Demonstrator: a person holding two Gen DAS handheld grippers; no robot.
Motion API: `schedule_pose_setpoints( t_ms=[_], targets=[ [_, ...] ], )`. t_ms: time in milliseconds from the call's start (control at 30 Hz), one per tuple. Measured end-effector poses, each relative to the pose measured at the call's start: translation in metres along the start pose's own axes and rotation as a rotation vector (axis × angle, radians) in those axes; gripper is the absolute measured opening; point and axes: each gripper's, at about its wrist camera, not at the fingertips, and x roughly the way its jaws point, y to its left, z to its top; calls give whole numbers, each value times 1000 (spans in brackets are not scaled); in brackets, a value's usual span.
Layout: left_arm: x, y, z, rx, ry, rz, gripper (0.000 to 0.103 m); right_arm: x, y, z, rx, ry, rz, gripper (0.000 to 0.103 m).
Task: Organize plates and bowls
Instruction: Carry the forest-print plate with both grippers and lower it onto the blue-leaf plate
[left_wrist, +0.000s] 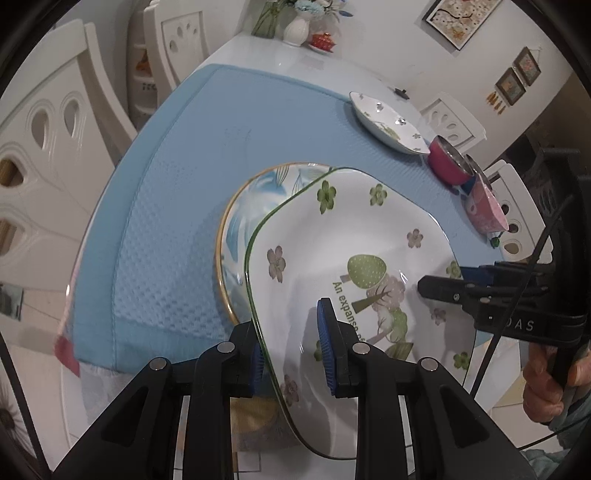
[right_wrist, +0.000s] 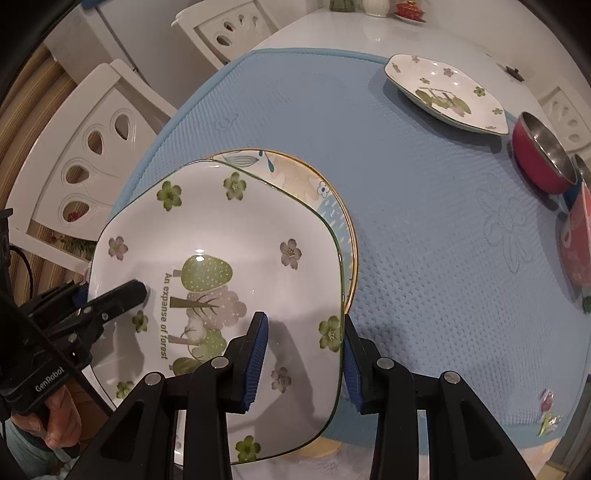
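Plate (right_wrist: 236, 236) between both grippers, above another.

Held plate: the white square ceramic plate with green flowers and a tree print (right_wrist: 229, 236) lies above the round gold-rimmed plate (right_wrist: 295, 173), covering most of it.
Grippers: the left gripper (left_wrist: 291, 350) clasps its left edge, the right gripper (right_wrist: 304, 360) its right edge.
Under both: the blue textured mat (right_wrist: 406, 221) on the white table (right_wrist: 332, 29).
Far right: a second white flowered plate (right_wrist: 447, 92); nearer, the red metal-lined bowl (right_wrist: 543, 155), then the pink bowl (right_wrist: 576, 243).
Behind the table: a white vase (left_wrist: 295, 29).
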Motion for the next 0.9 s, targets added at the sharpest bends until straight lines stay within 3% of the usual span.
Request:
schedule_pose_setpoints(
  t_ms=[533, 900],
  targets=[
    [8, 2, 1, -33, 34, 17, 22, 8, -2, 23, 0, 6, -8, 37],
    [-5, 10, 5, -57, 39, -1, 25, -9, -9, 26, 32, -24, 41, 37]
  ],
)
